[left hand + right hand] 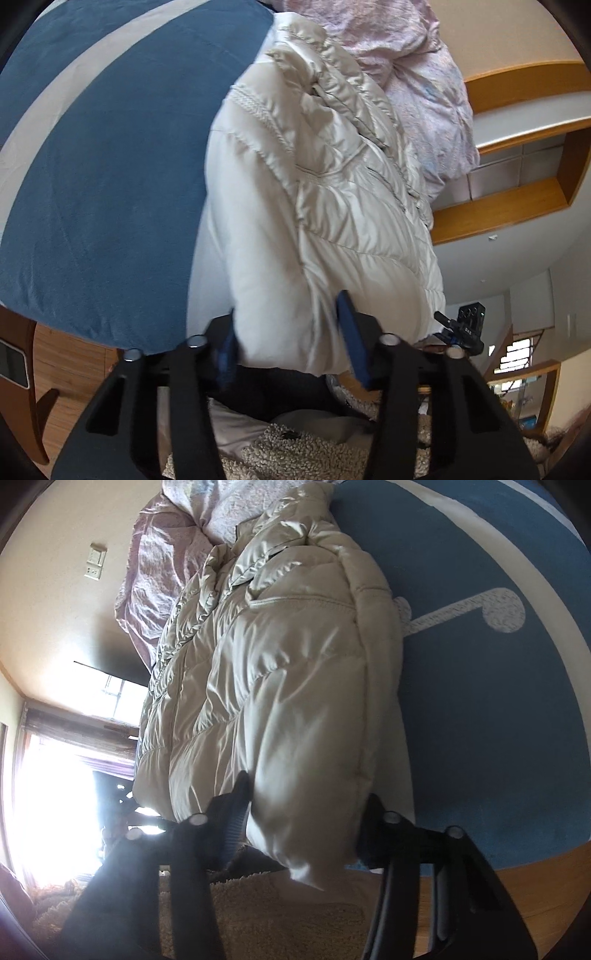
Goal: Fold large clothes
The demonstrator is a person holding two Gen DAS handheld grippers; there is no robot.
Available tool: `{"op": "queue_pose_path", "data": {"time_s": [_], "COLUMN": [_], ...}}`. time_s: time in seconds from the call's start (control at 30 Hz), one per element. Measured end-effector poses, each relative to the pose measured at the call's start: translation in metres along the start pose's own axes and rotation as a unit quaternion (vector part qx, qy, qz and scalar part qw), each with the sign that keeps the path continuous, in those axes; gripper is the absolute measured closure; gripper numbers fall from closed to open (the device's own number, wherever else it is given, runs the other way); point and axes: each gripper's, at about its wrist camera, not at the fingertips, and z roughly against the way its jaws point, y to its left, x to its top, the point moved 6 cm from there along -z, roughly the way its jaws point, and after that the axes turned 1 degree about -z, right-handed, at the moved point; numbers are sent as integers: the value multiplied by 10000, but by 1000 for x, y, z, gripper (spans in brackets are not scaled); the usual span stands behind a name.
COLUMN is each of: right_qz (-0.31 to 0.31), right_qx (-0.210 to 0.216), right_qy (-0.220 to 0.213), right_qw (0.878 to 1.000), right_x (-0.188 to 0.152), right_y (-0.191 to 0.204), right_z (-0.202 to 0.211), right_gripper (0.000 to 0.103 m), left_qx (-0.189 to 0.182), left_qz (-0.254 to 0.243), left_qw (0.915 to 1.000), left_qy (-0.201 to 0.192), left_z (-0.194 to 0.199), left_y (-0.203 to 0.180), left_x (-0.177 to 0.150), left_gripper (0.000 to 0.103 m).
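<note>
A cream quilted puffer jacket (317, 192) lies folded lengthwise on a blue bedcover (110, 177). My left gripper (288, 332) has its blue-padded fingers on either side of the jacket's near hem and is shut on it. In the right wrist view the same jacket (280, 686) stretches away from me, and my right gripper (303, 816) is shut on the thick near edge, which bulges between the fingers. Both views are rolled sideways.
A pink crumpled quilt (413, 74) lies beyond the jacket, also in the right wrist view (162, 572). The blue cover has a white stripe and a music-note print (480, 609). Wooden shelves (517, 155) are on the wall. A beige shaggy rug (280, 915) and wood floor lie below.
</note>
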Motion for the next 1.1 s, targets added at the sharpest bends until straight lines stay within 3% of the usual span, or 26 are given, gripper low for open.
{"op": "queue_pose_path", "data": {"time_s": [0.17, 0.27, 0.4, 0.63, 0.97, 1.1], "right_qz": [-10, 146, 471, 1069, 997, 1024], "right_qx": [-27, -130, -224, -400, -414, -409], "right_qy": [-219, -421, -908, -2175, -2999, -3351], "right_qw": [9998, 9989, 9945, 9694, 9478, 9357], "right_x": [1, 4, 15, 43, 84, 115], "right_y": [0, 7, 29, 80, 111, 129], "right_z": [8, 15, 32, 76, 93, 100], "right_gripper": [76, 83, 87, 88, 88, 88], "left_qx": [211, 346, 315, 28, -212, -244], "left_qz": [-171, -418, -663, -946, -934, -1056], "left_qw": [9995, 9975, 9933, 9805, 9730, 9662], "left_qy": [-185, -450, -895, -1721, -2100, -2339], "left_z": [7, 16, 35, 68, 83, 87], "left_y": [-3, -16, -37, -76, -97, -115], "left_x": [3, 9, 25, 63, 98, 129], "left_gripper": [85, 90, 91, 91, 91, 91]}}
